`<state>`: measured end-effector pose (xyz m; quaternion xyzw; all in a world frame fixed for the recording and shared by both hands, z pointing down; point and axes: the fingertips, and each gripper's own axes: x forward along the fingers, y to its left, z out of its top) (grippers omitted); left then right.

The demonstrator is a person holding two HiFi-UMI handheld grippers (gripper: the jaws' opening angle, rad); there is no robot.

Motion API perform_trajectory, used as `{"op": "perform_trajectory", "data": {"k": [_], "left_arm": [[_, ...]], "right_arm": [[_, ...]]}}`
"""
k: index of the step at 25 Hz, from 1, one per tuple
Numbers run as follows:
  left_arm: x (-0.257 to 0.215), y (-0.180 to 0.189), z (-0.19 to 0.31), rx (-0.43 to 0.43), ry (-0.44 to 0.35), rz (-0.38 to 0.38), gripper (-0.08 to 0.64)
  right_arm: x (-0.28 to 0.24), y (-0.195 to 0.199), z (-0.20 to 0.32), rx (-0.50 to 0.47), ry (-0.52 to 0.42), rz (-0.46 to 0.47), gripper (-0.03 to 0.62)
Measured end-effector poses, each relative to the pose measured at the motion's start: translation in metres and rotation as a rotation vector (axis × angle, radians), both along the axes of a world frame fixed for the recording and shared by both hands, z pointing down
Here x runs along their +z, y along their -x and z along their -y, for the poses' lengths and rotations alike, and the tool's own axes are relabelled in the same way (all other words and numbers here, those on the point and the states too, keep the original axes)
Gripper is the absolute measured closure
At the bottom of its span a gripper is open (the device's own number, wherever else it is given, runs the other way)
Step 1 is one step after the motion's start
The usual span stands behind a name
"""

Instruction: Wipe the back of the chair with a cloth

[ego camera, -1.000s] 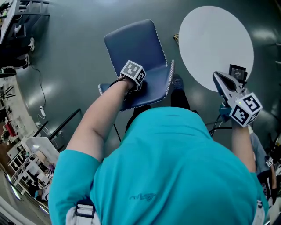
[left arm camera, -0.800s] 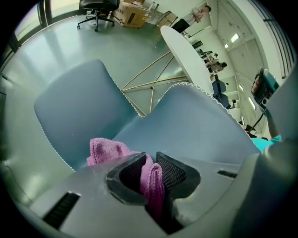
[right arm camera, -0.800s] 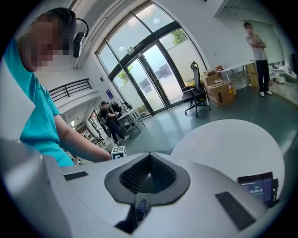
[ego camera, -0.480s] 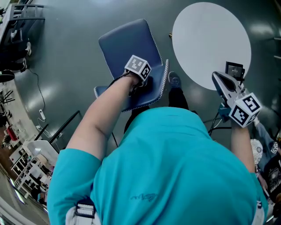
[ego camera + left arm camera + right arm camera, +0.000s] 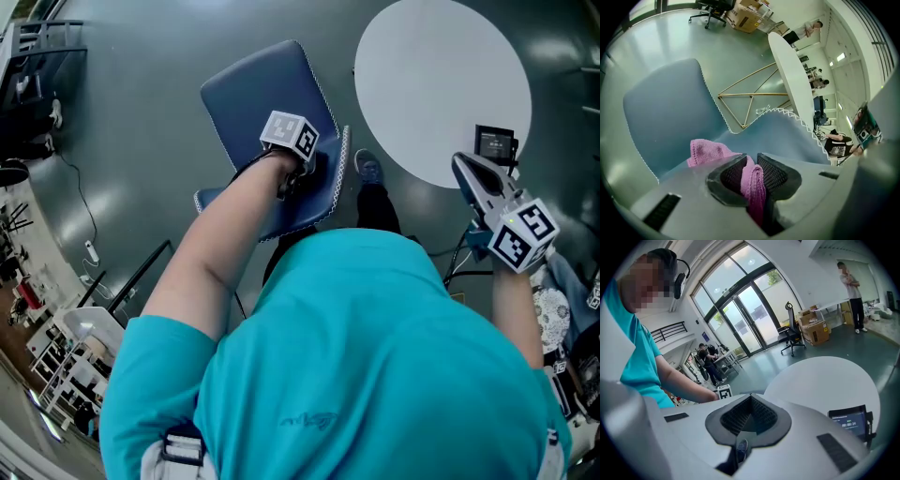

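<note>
The blue chair [image 5: 267, 98] stands in front of me, its white-stitched backrest [image 5: 319, 197] nearest my body. My left gripper [image 5: 302, 171] is down on the inner face of that backrest, shut on a pink cloth [image 5: 752, 183]. The cloth's loose end [image 5: 708, 151] bunches against the blue shell [image 5: 665, 122]. In the left gripper view the backrest's stitched edge [image 5: 787, 119] curves off to the right. My right gripper [image 5: 473, 178] is held off to the right, above the edge of the white round table [image 5: 441, 84], shut with nothing in it [image 5: 749, 420].
A small black timer screen [image 5: 494, 143] stands on the table's near edge, also seen in the right gripper view [image 5: 848, 420]. The table's gold wire legs [image 5: 750, 101] stand just beyond the chair. Desks, shelves and cables lie far left [image 5: 37, 84].
The left gripper has slid the cloth to the right and slightly up across the chair's backrest. The right gripper has stayed where it was.
</note>
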<state>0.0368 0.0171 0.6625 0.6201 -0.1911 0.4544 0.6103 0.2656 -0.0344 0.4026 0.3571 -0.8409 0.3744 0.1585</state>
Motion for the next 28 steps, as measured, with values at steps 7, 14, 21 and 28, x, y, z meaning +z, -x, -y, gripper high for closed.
{"op": "perform_trajectory", "data": {"k": [7, 14, 21, 28], "left_arm": [[-0.007, -0.027, 0.024, -0.095, -0.003, -0.051, 0.482], [-0.008, -0.030, 0.038, -0.170, -0.018, -0.091, 0.485], [-0.013, -0.034, 0.052, -0.304, -0.037, -0.175, 0.486], [-0.048, -0.033, 0.086, -0.509, -0.146, -0.385, 0.486]], "right_arm": [[0.000, -0.010, 0.001, 0.010, -0.001, 0.002, 0.595], [0.003, -0.001, -0.007, 0.011, 0.004, -0.004, 0.595], [0.000, 0.014, -0.007, -0.027, 0.007, -0.019, 0.595], [-0.001, 0.047, -0.003, -0.116, 0.004, -0.041, 0.595]]}}
